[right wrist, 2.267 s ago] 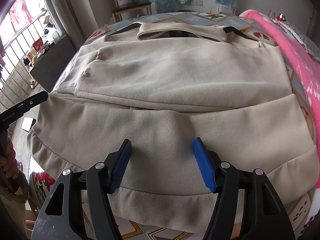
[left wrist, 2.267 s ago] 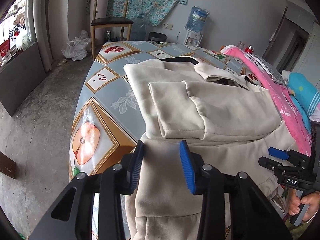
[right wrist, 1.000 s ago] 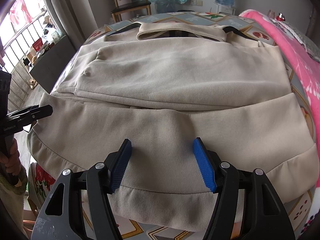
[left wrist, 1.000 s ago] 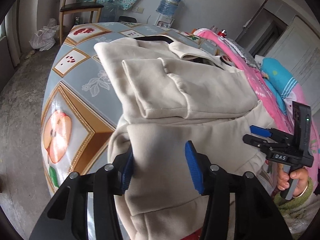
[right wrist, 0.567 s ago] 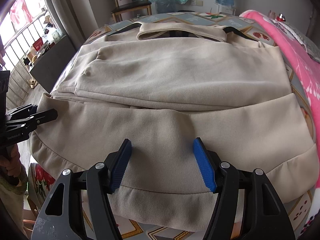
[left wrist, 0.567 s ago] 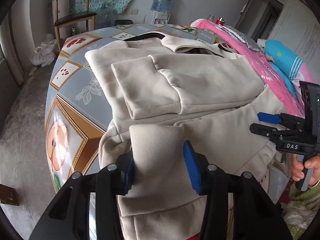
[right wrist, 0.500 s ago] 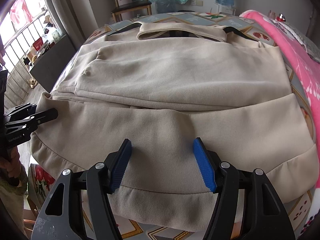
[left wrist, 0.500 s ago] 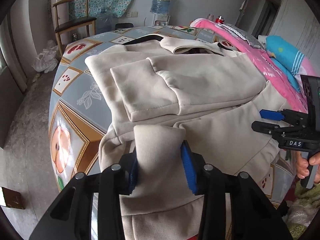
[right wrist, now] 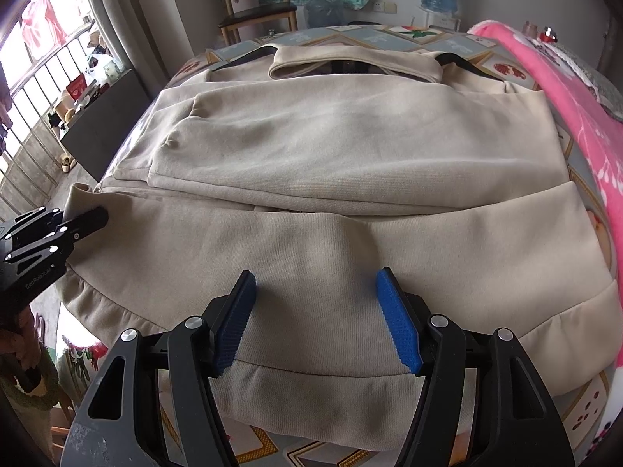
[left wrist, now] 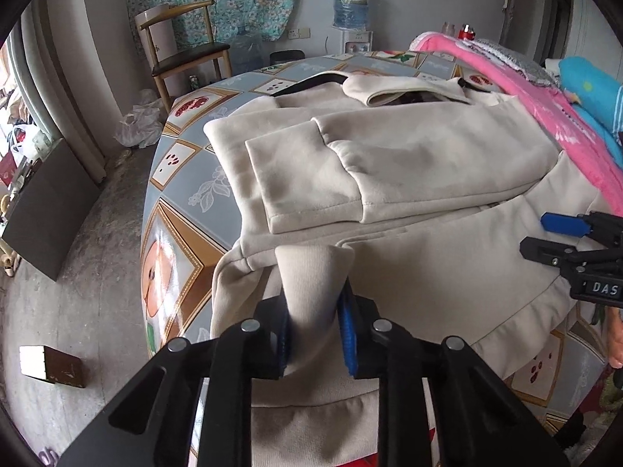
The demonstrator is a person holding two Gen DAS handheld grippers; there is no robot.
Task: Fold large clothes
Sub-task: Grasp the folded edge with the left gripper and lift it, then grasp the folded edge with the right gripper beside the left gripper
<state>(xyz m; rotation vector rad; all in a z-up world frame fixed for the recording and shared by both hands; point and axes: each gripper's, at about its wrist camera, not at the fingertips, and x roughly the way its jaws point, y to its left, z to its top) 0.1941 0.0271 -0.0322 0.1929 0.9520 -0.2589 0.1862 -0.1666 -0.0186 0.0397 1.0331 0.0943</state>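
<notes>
Beige fleece covers most of the table [left wrist: 183, 190]: a big sweatshirt [left wrist: 409, 163] lies spread across the patterned cloth, collar toward the far edge, its sleeves folded in over the chest so the upper half sits as a thick flat layer. The lower half runs toward the near edge, and the ribbed hem [right wrist: 319, 401] hangs just over that edge.

At the left near corner of the table, the left claw [left wrist: 313, 334] is pressed together on a raised fold of the sweatshirt, the cloth pinched up between both blue pads [left wrist: 347, 334] into a narrow ridge that stands above the rest of the fabric. Seen from the other side, that same claw [right wrist: 87, 216] bites the garment's left edge, where a small flap of fleece curls up above the black fingers.

The right claw [right wrist: 317, 319] sits spread wide at the near edge, about the middle of the hem. Its 2 blue pads [right wrist: 397, 327] stand well apart with smooth cloth showing between them; whether they touch the fabric I cannot tell, and nothing is gripped. In the left camera it shows at the right side [left wrist: 572, 233], blue tip out in front, beside the sweatshirt's right edge.

Along the table's right edge runs a pink blanket [right wrist: 584, 116]. Beyond the far edge stand a wooden chair [left wrist: 183, 50] and a water dispenser [left wrist: 352, 11] against the wall
</notes>
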